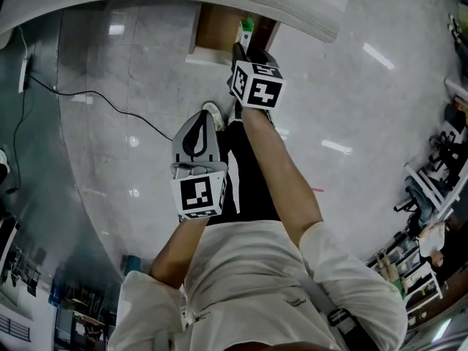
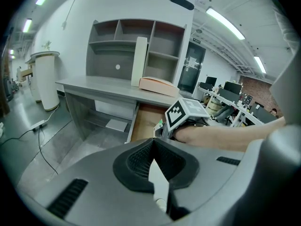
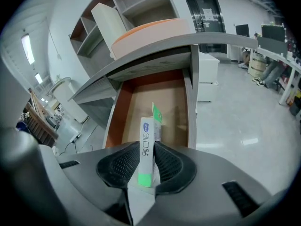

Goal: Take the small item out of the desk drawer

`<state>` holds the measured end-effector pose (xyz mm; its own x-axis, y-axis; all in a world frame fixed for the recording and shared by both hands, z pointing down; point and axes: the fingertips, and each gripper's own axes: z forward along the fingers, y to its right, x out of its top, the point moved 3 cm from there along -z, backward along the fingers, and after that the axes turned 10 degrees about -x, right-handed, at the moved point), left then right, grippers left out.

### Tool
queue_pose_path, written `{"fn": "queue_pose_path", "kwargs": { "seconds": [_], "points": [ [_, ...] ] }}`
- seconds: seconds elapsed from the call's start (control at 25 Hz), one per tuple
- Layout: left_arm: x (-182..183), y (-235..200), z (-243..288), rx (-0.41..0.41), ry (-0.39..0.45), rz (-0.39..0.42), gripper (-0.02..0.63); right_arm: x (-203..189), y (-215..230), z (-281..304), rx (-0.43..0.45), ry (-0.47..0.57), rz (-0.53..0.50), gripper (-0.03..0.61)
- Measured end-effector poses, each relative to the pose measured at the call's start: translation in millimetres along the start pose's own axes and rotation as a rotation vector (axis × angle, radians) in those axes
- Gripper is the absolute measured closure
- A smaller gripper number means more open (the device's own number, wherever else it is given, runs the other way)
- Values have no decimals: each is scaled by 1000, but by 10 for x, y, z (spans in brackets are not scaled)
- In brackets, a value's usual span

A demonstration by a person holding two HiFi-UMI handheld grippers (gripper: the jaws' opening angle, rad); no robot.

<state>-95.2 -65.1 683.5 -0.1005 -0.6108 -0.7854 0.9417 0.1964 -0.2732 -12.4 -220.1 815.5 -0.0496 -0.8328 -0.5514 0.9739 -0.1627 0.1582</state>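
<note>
A small white box with a green end (image 3: 146, 132) stands upright between the black pads of my right gripper (image 3: 147, 149), which press on both of its flat sides. It is held above the front of the open wooden drawer (image 3: 175, 100) of the grey desk. From the head view my right gripper (image 1: 242, 46) reaches to the drawer (image 1: 216, 28), with the box's green tip (image 1: 248, 25) showing past it. My left gripper (image 1: 199, 123) hangs lower and nearer my body, its jaws together with nothing in them (image 2: 153, 142). It points toward the drawer (image 2: 145, 122).
The grey desk top (image 2: 99, 86) carries a pink flat box (image 2: 159, 85) and an upright white panel (image 2: 139, 61) under a shelf unit. A black cable (image 1: 110, 105) runs over the shiny floor at left. A white round stand (image 2: 46, 79) is left of the desk.
</note>
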Motion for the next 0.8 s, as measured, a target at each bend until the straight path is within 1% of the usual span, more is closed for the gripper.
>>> {"fn": "queue_pose_path", "kwargs": {
  "seconds": [0.24,0.44,0.64,0.8],
  "points": [
    [2,59,-142,-11,12,18,598,29,-39,-211,6,35,4,457],
    [47,152,-348,-16,28,40,598,77,-79,-552,24,82,-6,459],
    [215,215,-570,-11,51,59,598,161,-126,-975,46,111,-21,460],
    [380,305,-728,-20,74,97,598,241,-125,-1355,59,146,-35,460]
  ]
}}
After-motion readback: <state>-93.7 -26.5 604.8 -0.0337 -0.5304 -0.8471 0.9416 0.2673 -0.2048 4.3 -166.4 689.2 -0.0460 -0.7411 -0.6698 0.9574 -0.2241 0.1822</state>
